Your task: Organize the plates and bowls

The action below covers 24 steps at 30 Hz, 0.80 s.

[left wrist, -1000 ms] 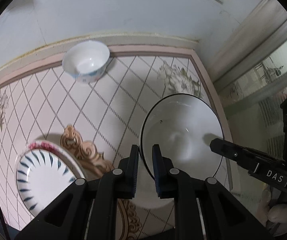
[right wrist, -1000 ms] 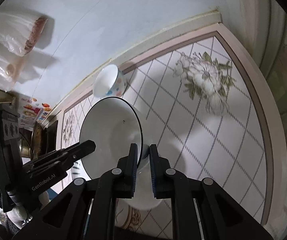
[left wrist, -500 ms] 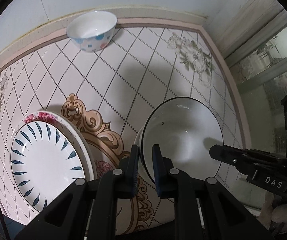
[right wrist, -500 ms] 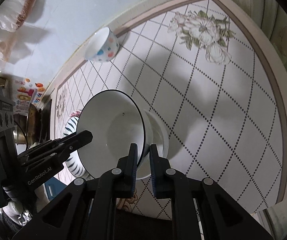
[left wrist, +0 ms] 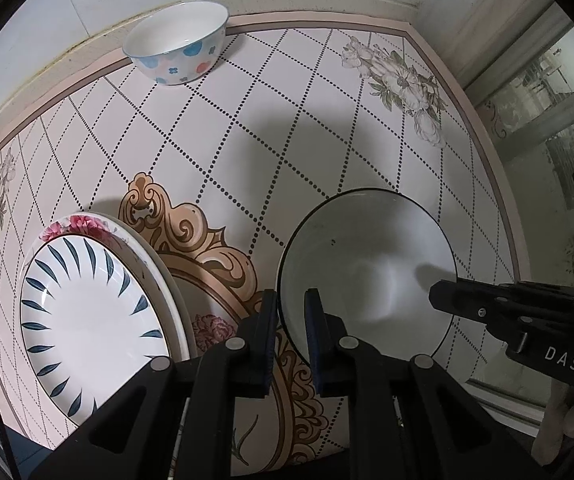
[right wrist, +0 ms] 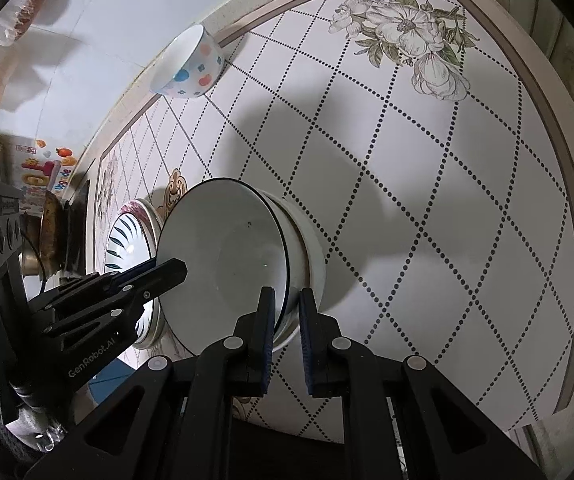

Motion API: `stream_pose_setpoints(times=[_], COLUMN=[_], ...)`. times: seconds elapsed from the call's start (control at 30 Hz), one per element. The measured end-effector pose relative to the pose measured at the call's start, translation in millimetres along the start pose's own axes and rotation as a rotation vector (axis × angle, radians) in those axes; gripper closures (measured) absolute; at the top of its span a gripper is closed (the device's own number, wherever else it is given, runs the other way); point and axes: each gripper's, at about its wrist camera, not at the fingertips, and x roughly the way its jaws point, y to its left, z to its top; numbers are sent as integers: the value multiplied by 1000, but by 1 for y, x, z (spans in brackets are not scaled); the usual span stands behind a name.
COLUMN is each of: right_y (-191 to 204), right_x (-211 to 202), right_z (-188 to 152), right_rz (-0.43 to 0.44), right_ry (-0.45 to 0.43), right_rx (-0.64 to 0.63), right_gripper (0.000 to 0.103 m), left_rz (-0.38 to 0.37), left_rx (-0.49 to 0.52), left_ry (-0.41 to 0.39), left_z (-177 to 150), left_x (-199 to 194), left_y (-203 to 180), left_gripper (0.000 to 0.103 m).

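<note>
A large white bowl with a thin dark rim point(left wrist: 367, 264) is held at both sides. My left gripper point(left wrist: 290, 312) is shut on its left rim, my right gripper point(right wrist: 286, 308) on its right rim. In the right wrist view the bowl point(right wrist: 223, 260) sits nested in a second white bowl point(right wrist: 311, 256) on the table. A white plate with blue leaf marks point(left wrist: 83, 320) lies on a floral-rimmed plate point(left wrist: 83, 224) at the left. A small bowl with blue and red dots point(left wrist: 177, 42) stands at the far edge by the wall.
The table point(left wrist: 287, 120) has a diamond-patterned cloth with flower corners. A wall runs along its far side. A window frame point(left wrist: 547, 92) stands at the right. Clutter and a bag point(right wrist: 7, 40) sit beyond the table's left end.
Both grippers have brought the dark-rimmed bowl down toward the table, into the second white bowl. The plates and dotted bowl now show larger and closer.
</note>
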Motion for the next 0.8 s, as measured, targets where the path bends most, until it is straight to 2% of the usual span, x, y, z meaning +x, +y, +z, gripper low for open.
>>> stream_pose_setpoints(times=[0.33, 0.8], right_y=[1, 2], right_x=[1, 2], right_z=[1, 8], right_rz=[-15, -14], right_ry=[7, 47], right_rx=[-20, -18], right_gripper=[89, 86], left_rz=[35, -5], left_rx=[20, -30], left_ry=[-6, 33], left_z=[-2, -3], left_x=[2, 3], left_y=[-5, 1], left_gripper=[91, 91])
